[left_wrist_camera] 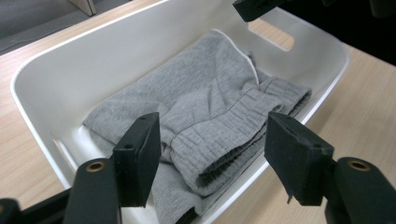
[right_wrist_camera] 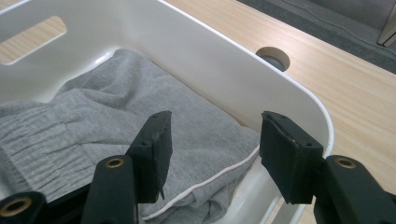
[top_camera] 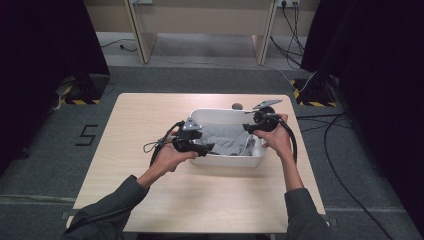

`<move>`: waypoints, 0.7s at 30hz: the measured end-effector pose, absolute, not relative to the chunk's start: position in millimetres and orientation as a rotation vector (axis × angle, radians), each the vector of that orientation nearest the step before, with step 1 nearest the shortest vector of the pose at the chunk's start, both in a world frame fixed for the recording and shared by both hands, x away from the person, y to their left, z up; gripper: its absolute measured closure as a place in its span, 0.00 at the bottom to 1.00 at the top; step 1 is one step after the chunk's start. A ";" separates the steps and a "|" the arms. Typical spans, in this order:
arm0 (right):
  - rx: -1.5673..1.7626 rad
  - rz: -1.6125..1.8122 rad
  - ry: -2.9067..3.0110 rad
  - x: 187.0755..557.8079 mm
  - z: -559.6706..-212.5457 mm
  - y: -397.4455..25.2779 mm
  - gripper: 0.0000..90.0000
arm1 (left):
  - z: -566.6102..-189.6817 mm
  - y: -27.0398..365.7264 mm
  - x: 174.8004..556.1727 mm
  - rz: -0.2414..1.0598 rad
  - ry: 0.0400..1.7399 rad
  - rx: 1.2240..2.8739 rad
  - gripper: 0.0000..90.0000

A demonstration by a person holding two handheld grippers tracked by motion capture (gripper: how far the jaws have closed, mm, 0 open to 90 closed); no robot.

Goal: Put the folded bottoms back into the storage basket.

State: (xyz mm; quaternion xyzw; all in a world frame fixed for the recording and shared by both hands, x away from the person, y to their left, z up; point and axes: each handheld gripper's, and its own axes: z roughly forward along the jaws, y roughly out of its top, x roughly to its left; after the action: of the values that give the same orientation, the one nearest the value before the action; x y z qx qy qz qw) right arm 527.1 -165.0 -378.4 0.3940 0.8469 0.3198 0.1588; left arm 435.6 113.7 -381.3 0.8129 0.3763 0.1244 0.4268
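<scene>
A: Grey jersey garment lay folded inside the white plastic bin at frame centre of the high view. We had both grippers over it. Left gripper sat at the bin's left end, jaws spread wide, nothing between them; the ribbed cuff or waistband lay just below the gap.

B: Right one?

A: Right gripper was at the bin's right end, jaws also wide and empty. In its view they hung over the garment's piped edge, one jaw close to the bin wall.

B: Risks as we judged them?

A: Three.
- Right outer jaw looked near the rim. Closing there could have pinched the wall along with the cloth, or dragged the bin.
- The bin looked light and unrestrained on the wooden table. Uneven pull from the two ends could have slid or tipped it.
- Grabbing only the top layer would have unfolded the garment and left the rest bunched inside.

B: Bin contents?

A: Only the garment. It covered most of the floor; a bare white strip showed in the lower left of the left gripper view. Handle slot in the end wall was unobstructed. A round cable port sat in the table just beyond the bin.
</scene>
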 end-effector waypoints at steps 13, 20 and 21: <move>1.067 0.969 2.401 507.1 -370.2 -163.2 0.45 | -379.4 121.1 424.1 0.300 0.904 2.029 0.36; 1.017 1.023 2.382 487.4 -366.5 -161.2 0.43 | -375.3 124.8 414.6 0.289 0.884 2.020 0.34; 1.008 1.020 2.386 484.8 -365.4 -160.9 0.43 | -375.2 124.6 413.5 0.287 0.882 2.018 0.34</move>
State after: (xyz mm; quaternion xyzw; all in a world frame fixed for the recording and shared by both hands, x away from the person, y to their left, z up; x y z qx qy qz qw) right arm 484.8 -160.9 -365.4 0.3563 0.8435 0.3604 0.1780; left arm 413.5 124.6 -375.2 0.8142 0.3556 0.1157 0.4441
